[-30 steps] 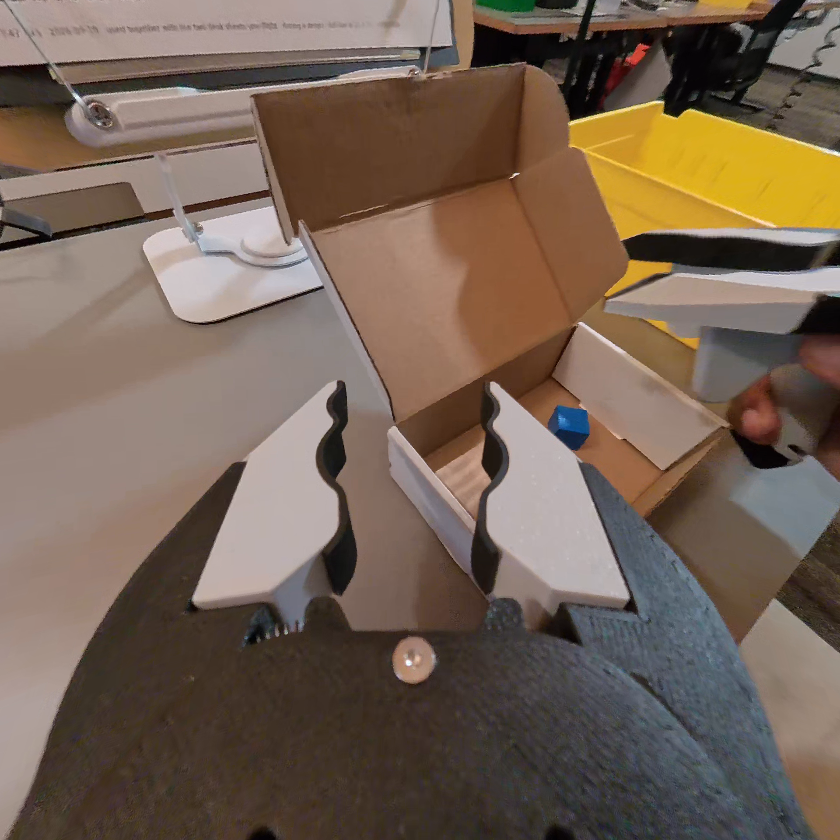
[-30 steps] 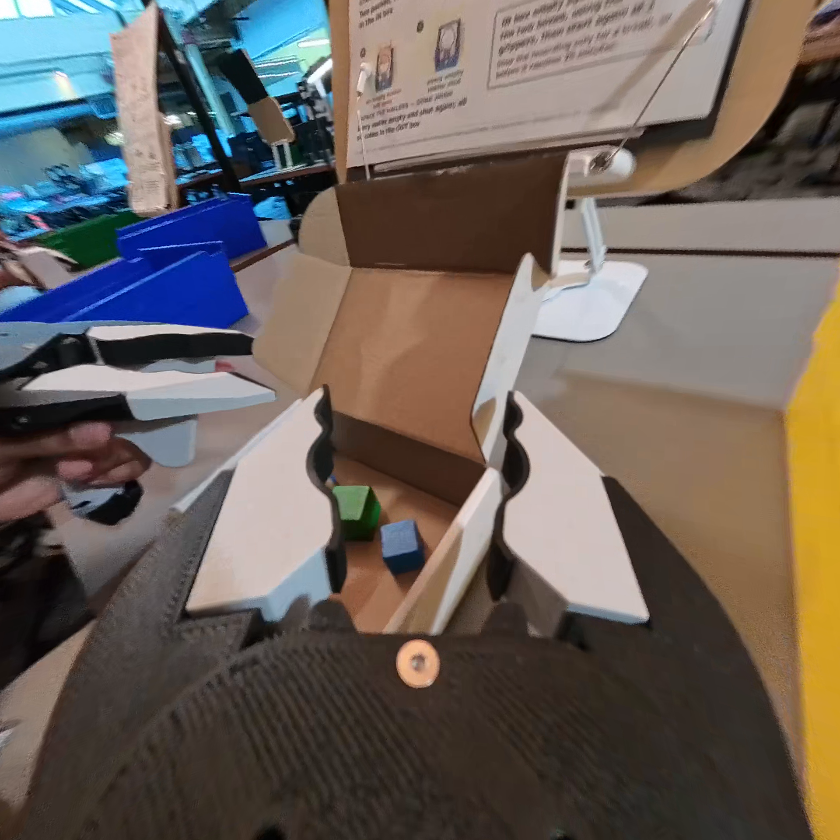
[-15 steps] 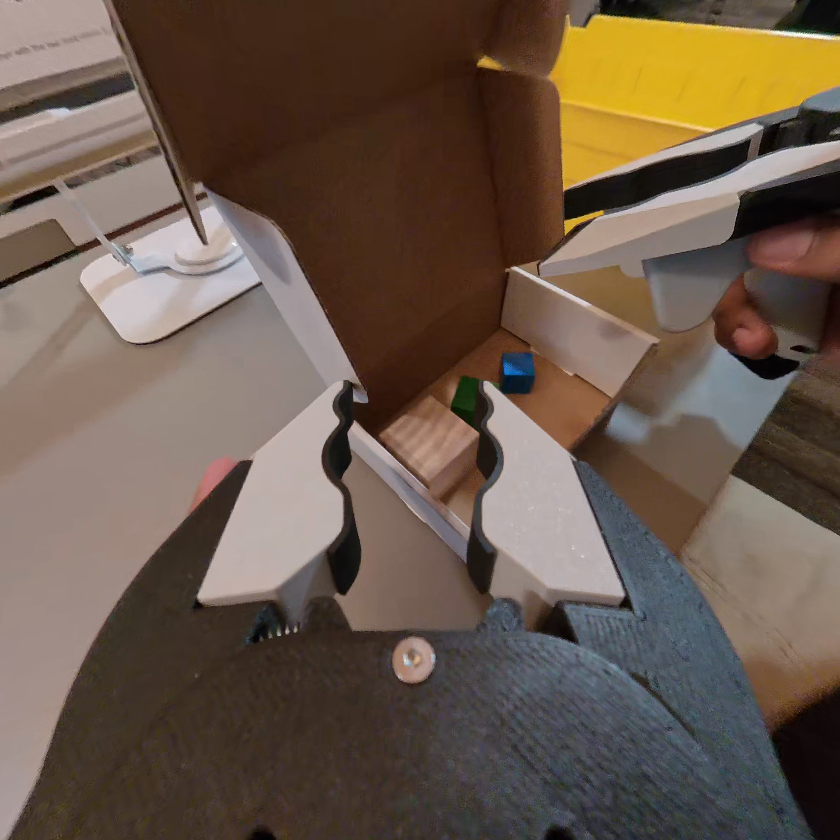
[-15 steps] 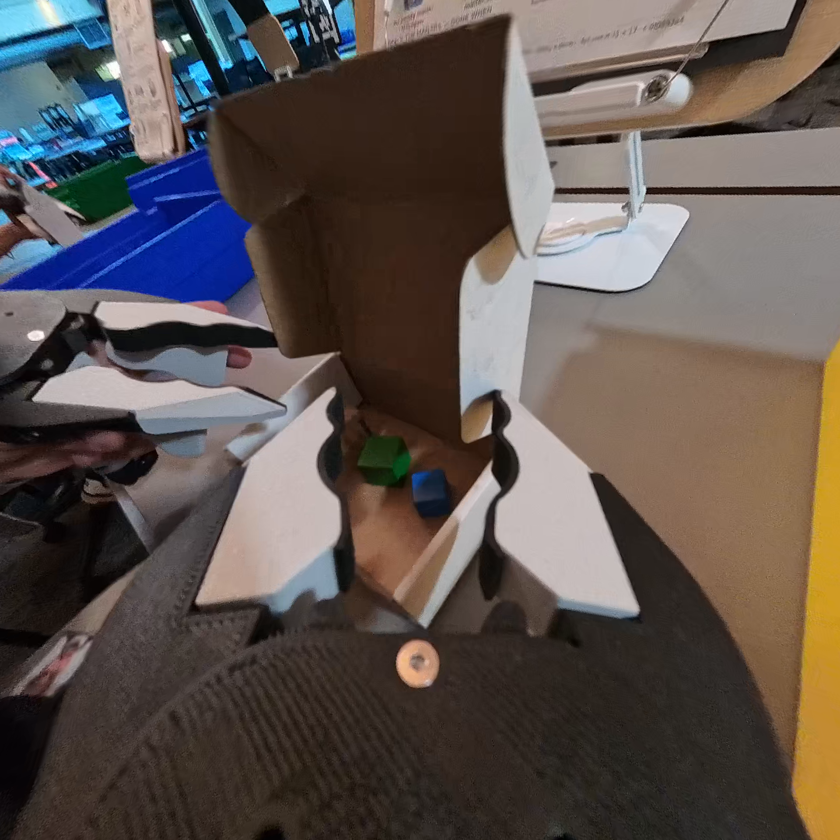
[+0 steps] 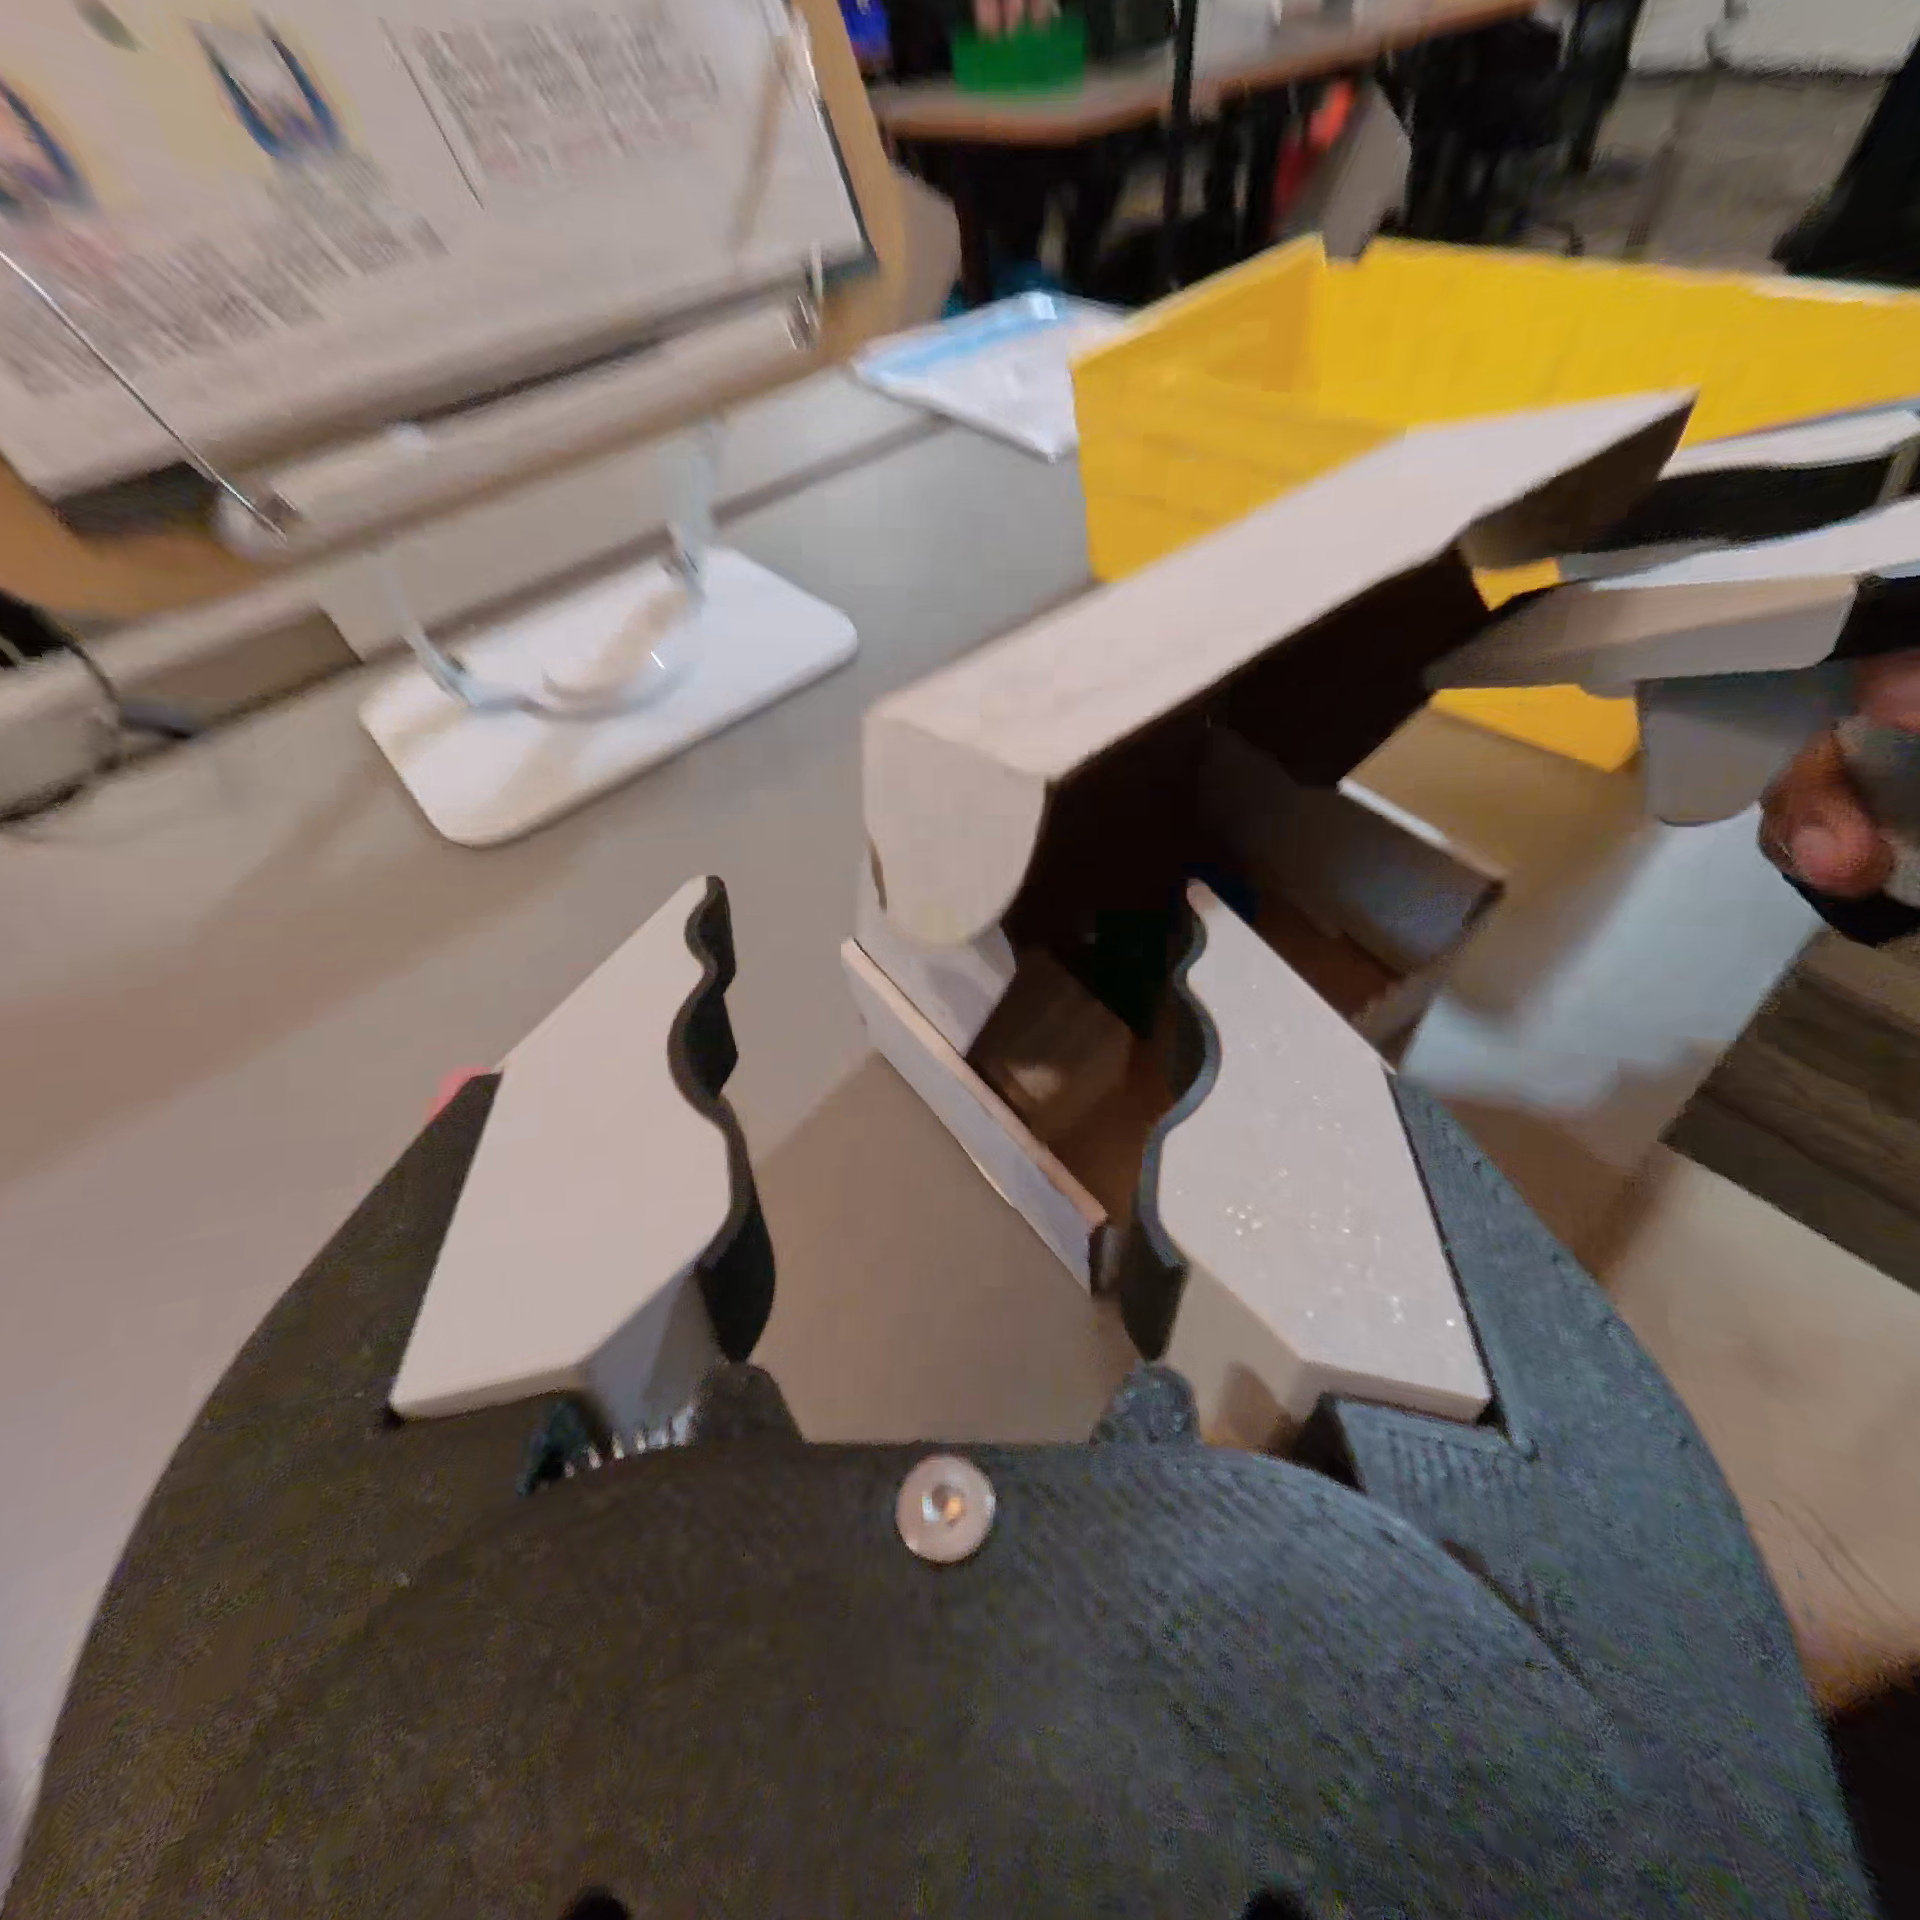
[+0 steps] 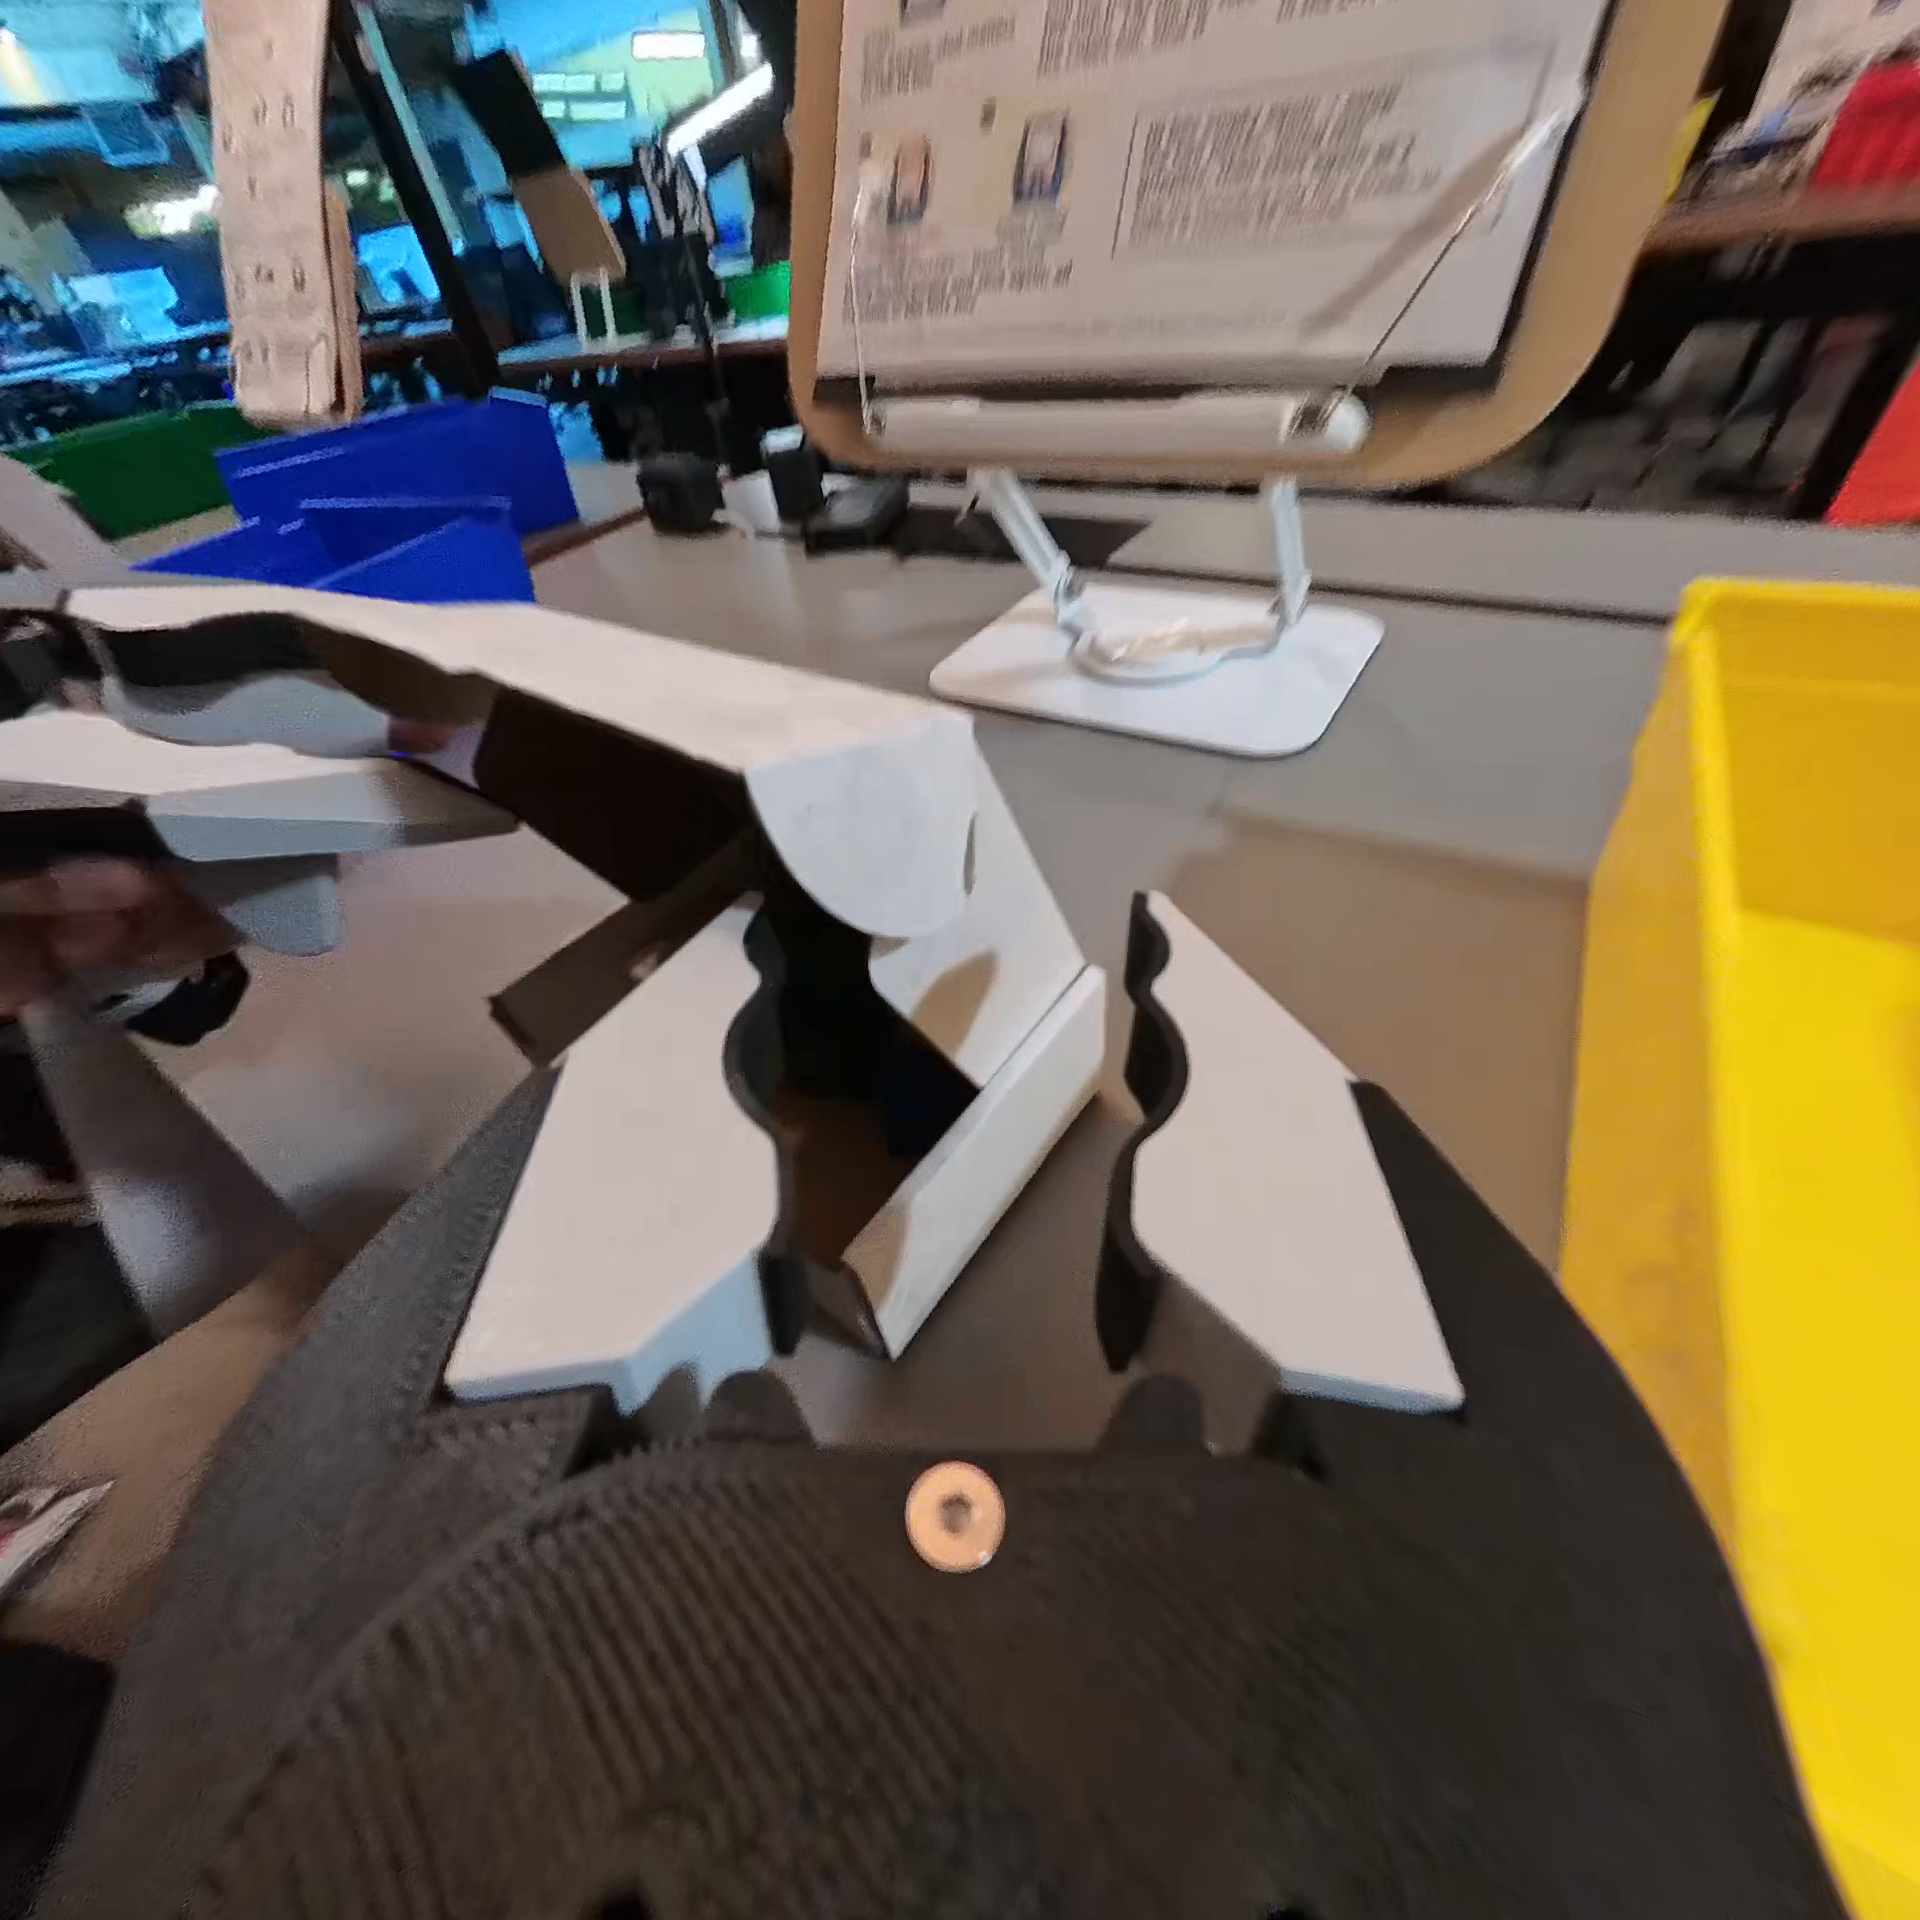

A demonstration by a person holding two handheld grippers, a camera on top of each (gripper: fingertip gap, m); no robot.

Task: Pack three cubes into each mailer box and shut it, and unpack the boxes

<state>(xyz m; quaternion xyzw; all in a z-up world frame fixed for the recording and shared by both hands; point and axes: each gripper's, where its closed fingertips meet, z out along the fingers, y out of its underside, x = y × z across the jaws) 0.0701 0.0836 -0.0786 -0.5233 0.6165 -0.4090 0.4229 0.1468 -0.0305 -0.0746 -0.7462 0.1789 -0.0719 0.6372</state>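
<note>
A white mailer box (image 5: 966, 1122) with a brown inside stands on the grey table. Its lid (image 5: 1247, 623) is folded down at a slant over the opening. In its shadow I see a wooden cube (image 5: 1049, 1060) and a dark green cube (image 5: 1127, 966). My left gripper (image 5: 951, 925) is open, with the box's near corner wall between its fingers. My right gripper (image 6: 951, 925) is open, with the box's side wall (image 6: 987, 1164) between its fingers. Each gripper shows in the other's view, beside the lid's outer edge: the right one (image 5: 1662, 582) and the left one (image 6: 260, 748). In the right wrist view the lid (image 6: 727, 707) hides the cubes.
A yellow bin (image 5: 1455, 395) stands close behind the box and fills the right edge of the right wrist view (image 6: 1766, 1039). A white document stand (image 5: 603, 686) holds a printed sheet at the back of the table. Blue bins (image 6: 395, 520) stand to the far left. The wooden cube (image 5: 1049, 1060) lies around 7 cm away from my left fingertips.
The lid has swung down from upright to a low slant over the box, and the cubes have gone into shadow. Both grippers stay open at the box's two sides.
</note>
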